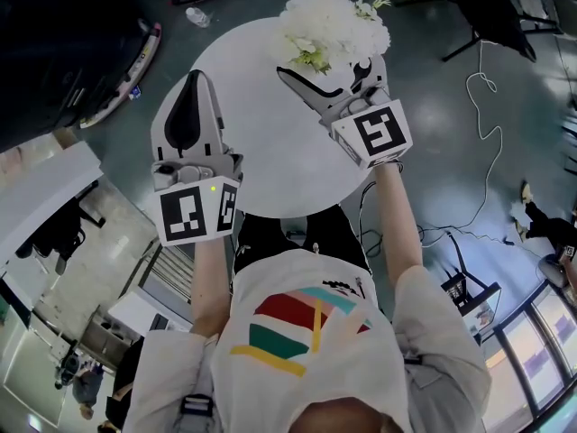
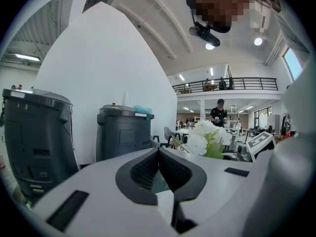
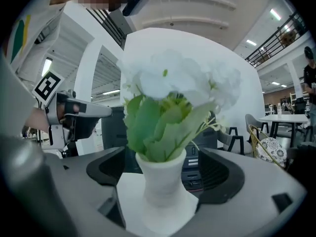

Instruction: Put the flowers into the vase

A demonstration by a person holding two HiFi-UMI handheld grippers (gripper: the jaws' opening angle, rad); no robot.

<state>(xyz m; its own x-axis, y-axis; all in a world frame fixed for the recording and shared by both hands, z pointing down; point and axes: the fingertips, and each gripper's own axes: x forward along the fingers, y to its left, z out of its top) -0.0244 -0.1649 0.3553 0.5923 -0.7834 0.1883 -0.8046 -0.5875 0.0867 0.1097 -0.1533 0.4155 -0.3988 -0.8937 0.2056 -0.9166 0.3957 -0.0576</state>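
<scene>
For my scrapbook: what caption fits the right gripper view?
White flowers stand in a white vase between the wide-open jaws of the right tool.

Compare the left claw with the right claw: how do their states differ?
The left claw is shut and empty; the right claw is wide open. The right claw straddles the white vase of flowers without pressing it; the left claw stands clear of it to one side. Both reach over the round table.
</scene>
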